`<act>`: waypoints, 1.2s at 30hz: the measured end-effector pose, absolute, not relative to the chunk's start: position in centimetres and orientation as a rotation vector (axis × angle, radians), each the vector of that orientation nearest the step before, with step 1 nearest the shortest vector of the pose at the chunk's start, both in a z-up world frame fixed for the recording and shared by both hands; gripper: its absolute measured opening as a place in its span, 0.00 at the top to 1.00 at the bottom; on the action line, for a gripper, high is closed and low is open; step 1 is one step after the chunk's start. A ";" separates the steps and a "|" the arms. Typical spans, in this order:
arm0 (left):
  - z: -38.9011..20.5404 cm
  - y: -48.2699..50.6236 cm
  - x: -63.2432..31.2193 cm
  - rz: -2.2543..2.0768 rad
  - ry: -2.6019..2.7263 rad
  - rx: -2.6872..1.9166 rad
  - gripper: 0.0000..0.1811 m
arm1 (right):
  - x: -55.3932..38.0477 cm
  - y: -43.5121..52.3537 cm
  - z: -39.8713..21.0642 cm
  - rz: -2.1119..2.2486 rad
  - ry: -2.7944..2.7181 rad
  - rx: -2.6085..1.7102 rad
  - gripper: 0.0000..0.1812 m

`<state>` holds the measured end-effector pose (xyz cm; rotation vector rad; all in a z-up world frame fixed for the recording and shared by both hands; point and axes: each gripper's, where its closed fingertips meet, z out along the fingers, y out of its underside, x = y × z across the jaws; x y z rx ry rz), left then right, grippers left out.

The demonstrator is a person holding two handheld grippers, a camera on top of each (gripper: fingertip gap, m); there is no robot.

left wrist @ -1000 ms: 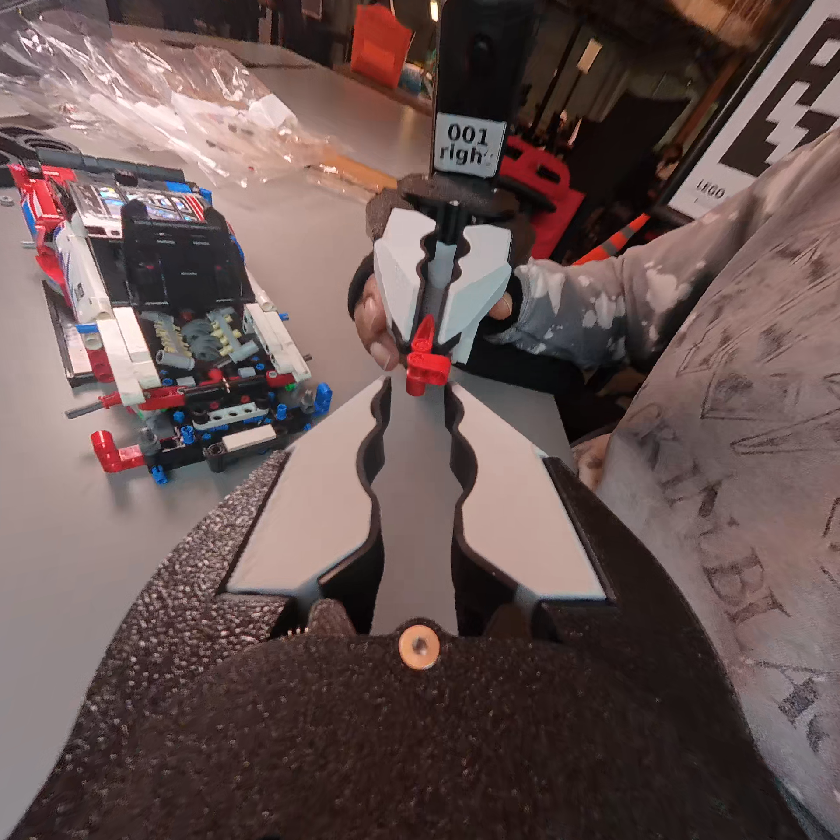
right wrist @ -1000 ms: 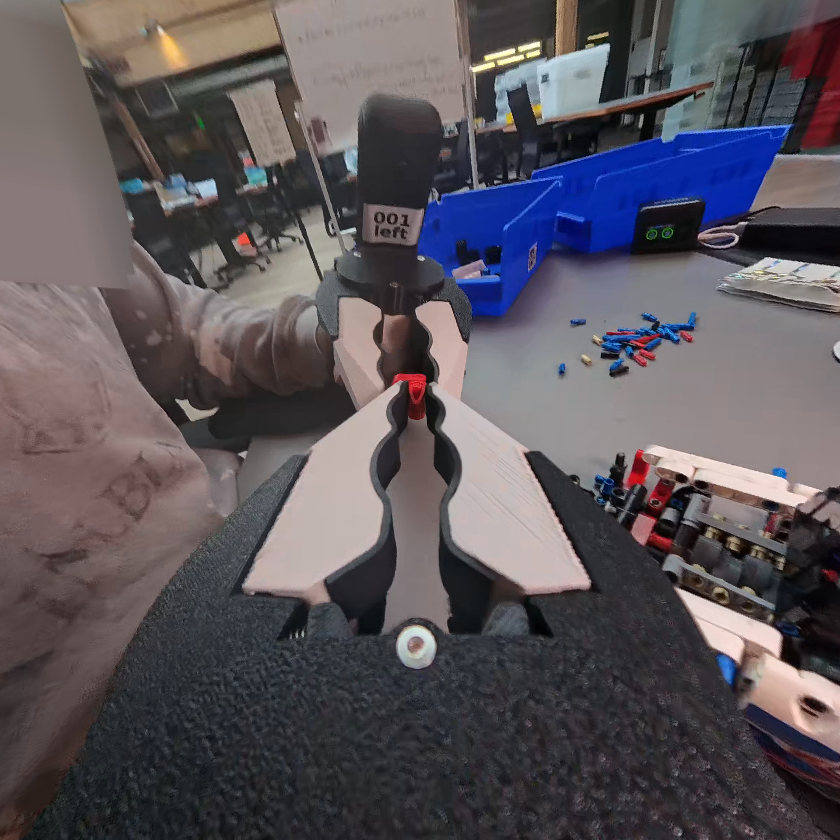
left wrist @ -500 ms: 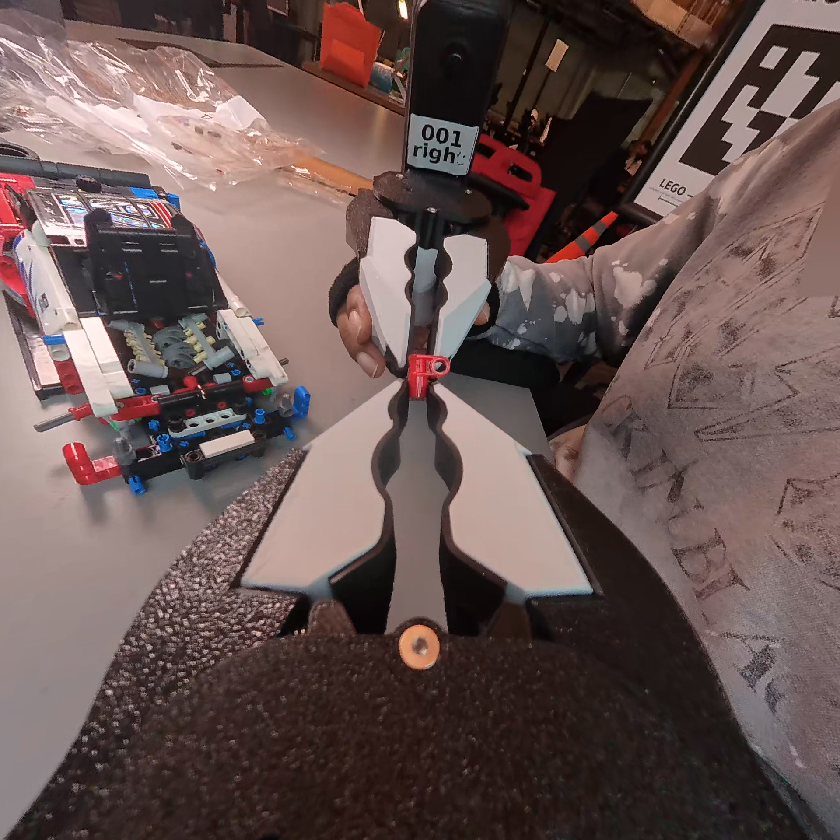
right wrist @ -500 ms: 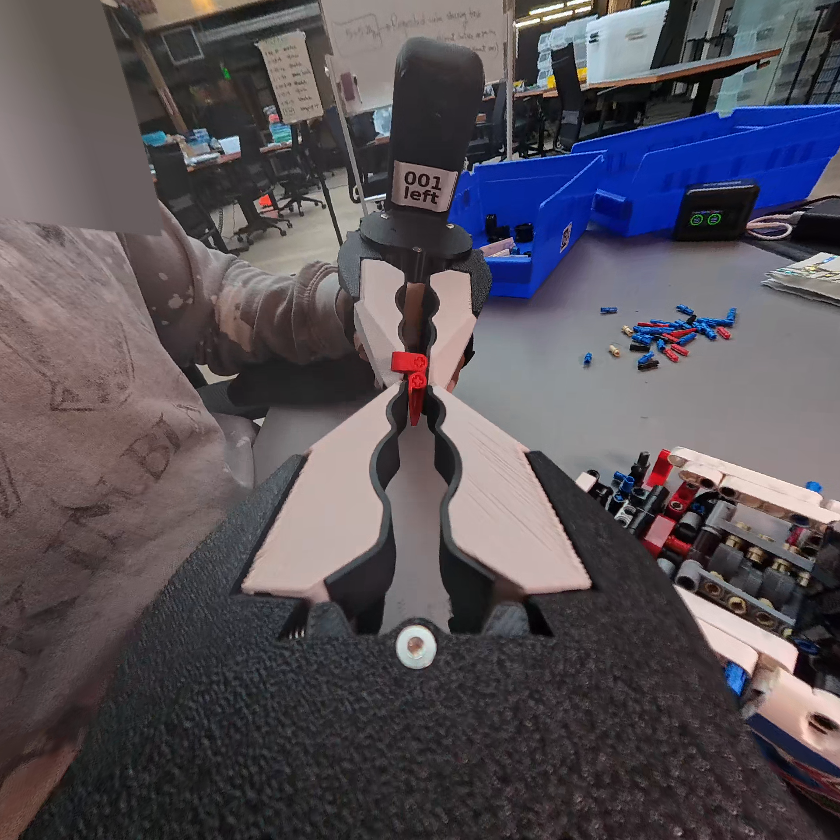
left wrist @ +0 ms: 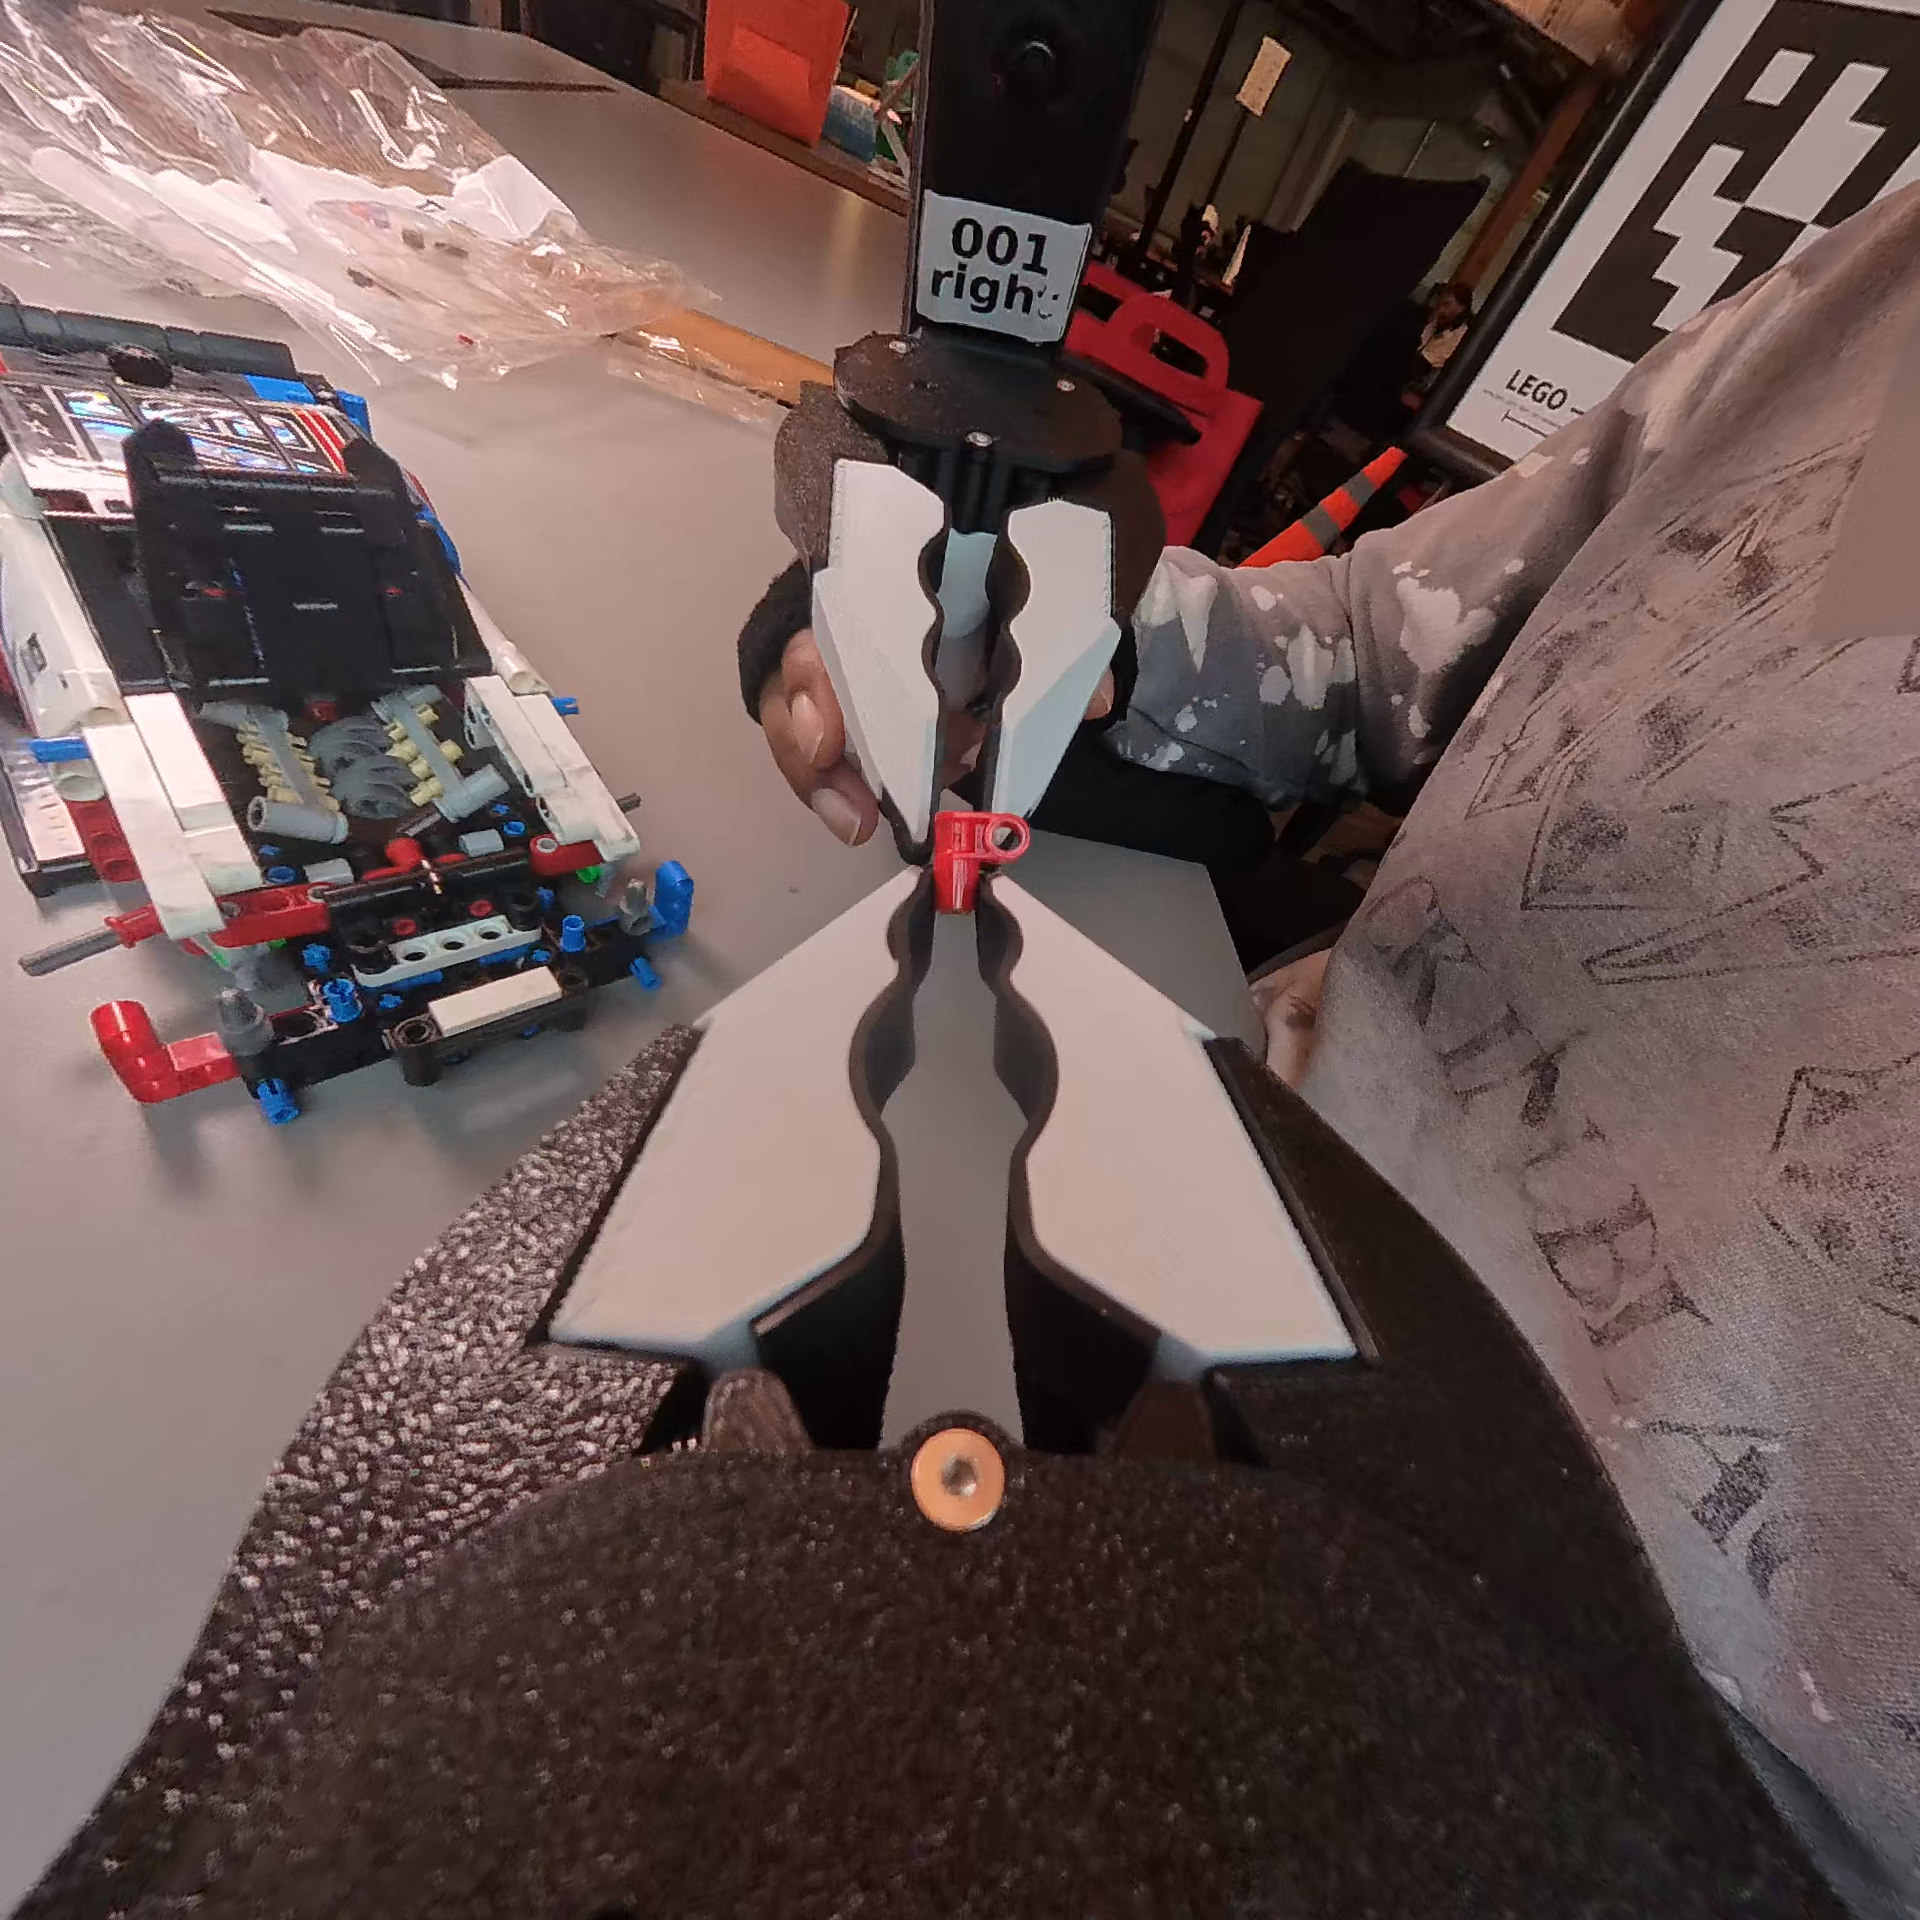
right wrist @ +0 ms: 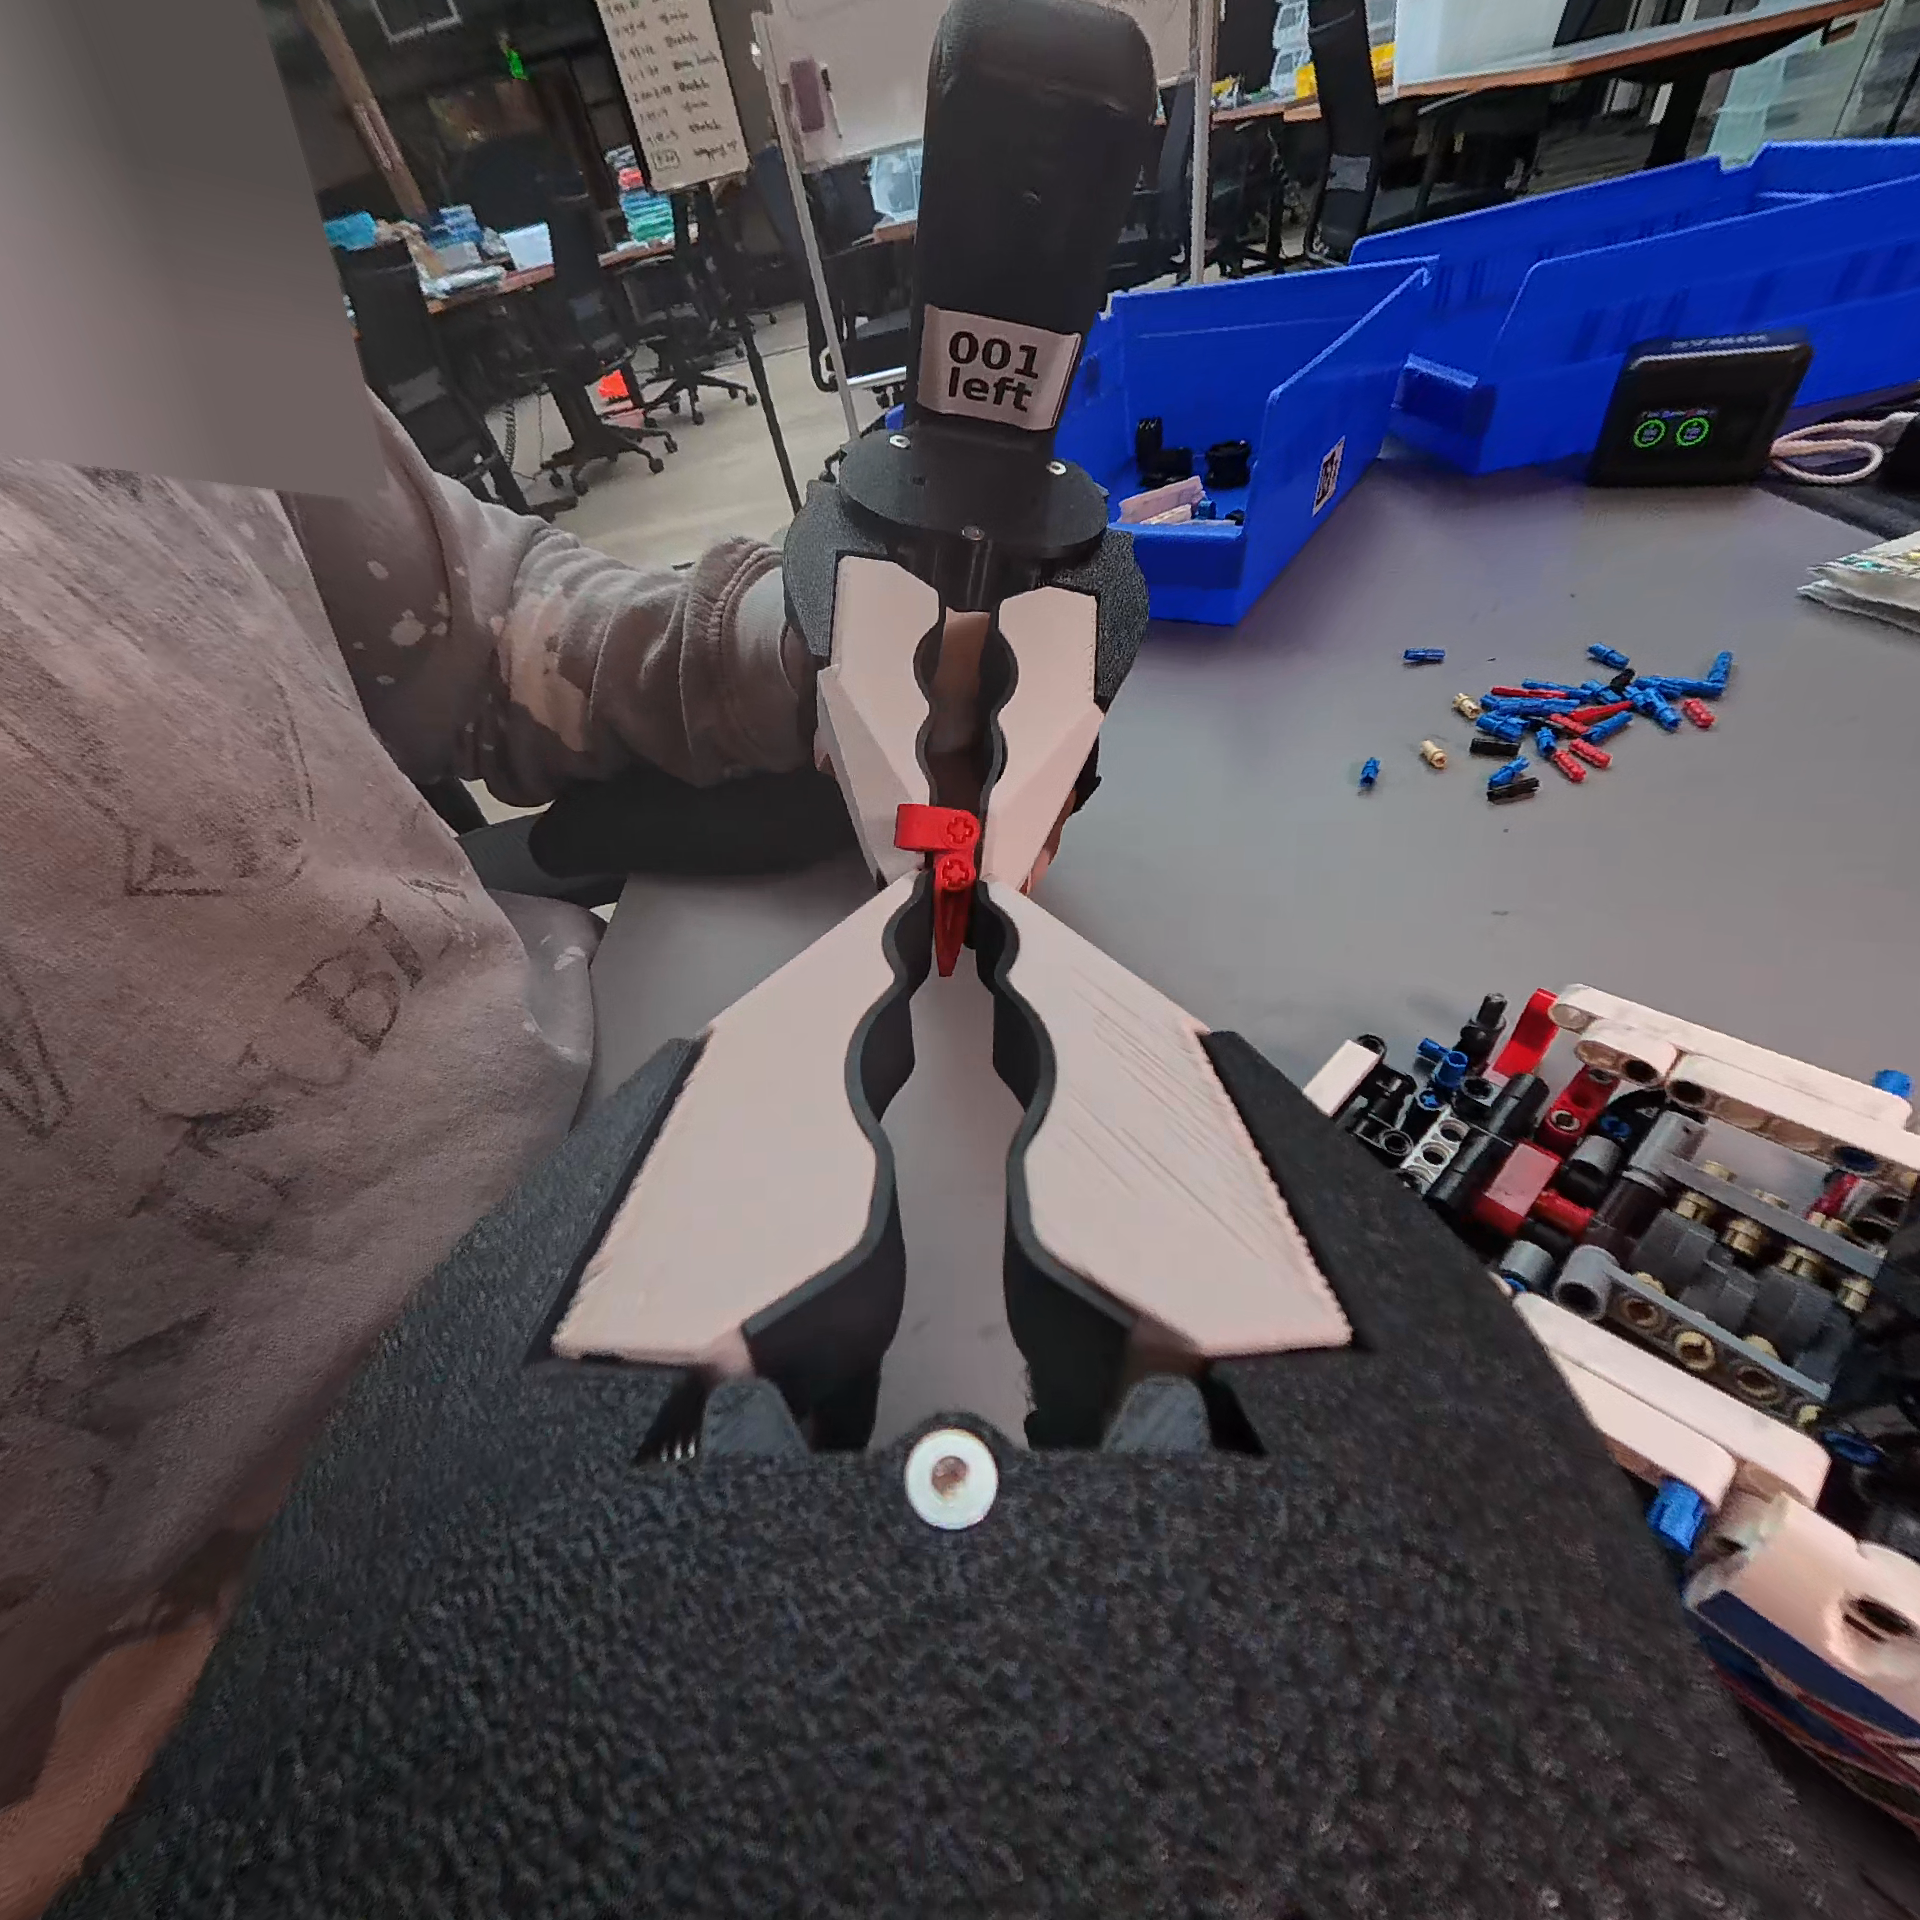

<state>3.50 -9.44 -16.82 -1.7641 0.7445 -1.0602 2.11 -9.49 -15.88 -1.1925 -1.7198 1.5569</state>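
Two tools meet tip to tip above the grey counter: the left tool and the right tool are each pinched narrow on a small red connector piece. The piece is bent in an L, one arm running along the left tool's fingers, the other crosswise. A partly built toy car lies nearby, with loose pins and blue bins beyond.

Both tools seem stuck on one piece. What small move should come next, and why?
Probably ease the right tool open slightly: it and the left tool both pinch the same red connector, tip to tip, so neither can carry it off.
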 end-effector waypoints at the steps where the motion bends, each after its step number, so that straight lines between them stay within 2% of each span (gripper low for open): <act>1: -16.8 -9.3 3.5 -1.052 0.740 -1.764 0.97 | 2.1 -9.4 -15.9 1.556 -1.718 -1.196 0.97; 3: -16.9 -9.4 3.4 -1.047 0.741 -1.772 0.97 | 2.2 -9.3 -16.1 1.542 -1.730 -1.195 0.96; 5: -17.1 -9.5 3.4 -1.027 0.759 -1.783 0.97 | 2.3 -9.3 -16.1 1.534 -1.734 -1.186 0.88; 8: -17.9 -9.8 3.9 -0.988 0.815 -1.817 0.97 | 2.3 -10.2 -16.2 1.539 -1.769 -1.163 0.85; 13: -18.6 -9.6 4.0 -0.953 0.820 -1.851 0.97 | 2.0 -10.2 -16.8 1.509 -1.784 -1.167 0.92; 31: -17.0 -8.6 2.9 -0.849 0.764 -1.755 0.97 | 1.9 -9.1 -16.0 1.574 -1.703 -1.230 0.92; 36: -14.8 -8.3 2.8 -0.835 0.697 -1.649 0.97 | 2.0 -8.7 -14.1 1.564 -1.643 -1.151 0.92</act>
